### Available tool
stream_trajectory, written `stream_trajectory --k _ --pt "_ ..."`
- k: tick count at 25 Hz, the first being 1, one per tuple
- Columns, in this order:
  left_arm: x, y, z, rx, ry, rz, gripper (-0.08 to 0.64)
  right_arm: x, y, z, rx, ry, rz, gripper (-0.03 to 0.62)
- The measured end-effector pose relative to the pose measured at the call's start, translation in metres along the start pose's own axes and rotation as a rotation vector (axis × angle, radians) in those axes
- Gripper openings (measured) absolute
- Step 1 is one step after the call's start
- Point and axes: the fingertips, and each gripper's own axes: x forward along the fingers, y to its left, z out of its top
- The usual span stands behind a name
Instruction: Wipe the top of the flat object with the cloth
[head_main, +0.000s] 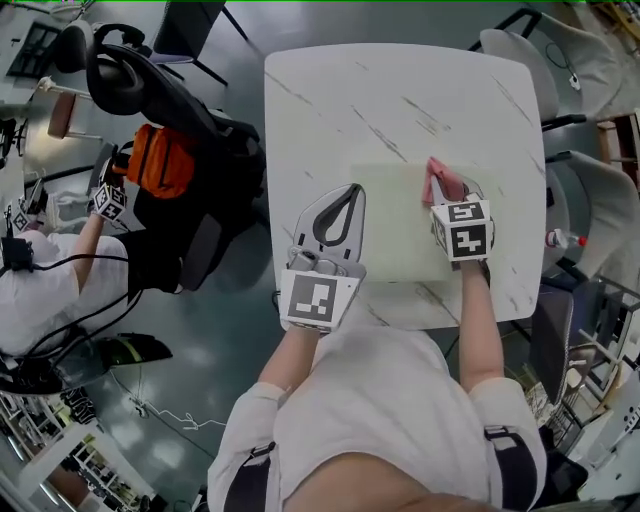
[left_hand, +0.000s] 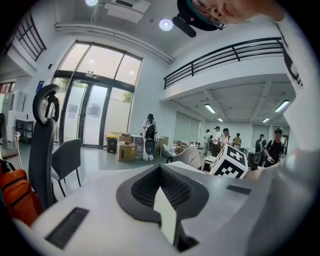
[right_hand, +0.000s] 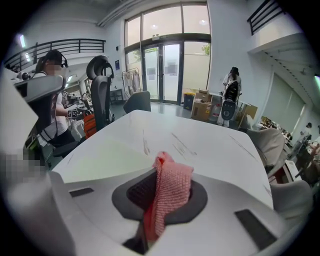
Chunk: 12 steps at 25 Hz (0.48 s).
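Cloth (head_main: 440, 178), pink, clamped in right gripper (head_main: 448, 200) at flat sheet (head_main: 400, 245)'s upper-right corner, frame centre. Left gripper (head_main: 355, 190), jaws together, beside its left edge. I judge wiping barely begun.

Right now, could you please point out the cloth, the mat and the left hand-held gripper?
Cloth (head_main: 443, 183): head view, on its bunched pink folds.
Mat (head_main: 400, 228): head view, on its bare middle.
Left hand-held gripper (head_main: 353, 191): head view, between its fingertips.

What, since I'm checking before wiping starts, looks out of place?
Nothing stands out: the pale sheet lies square on the table, left gripper pinching its left edge, right gripper clamping the pink cloth.
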Motion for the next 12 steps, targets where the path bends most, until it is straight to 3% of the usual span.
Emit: stream_trajectory --k 12 --pt "0.018 -0.031 -0.004 0.027 0.014 -0.016 0.014 -0.023 -0.078 -0.033 0.074 0.001 -0.097 0.035"
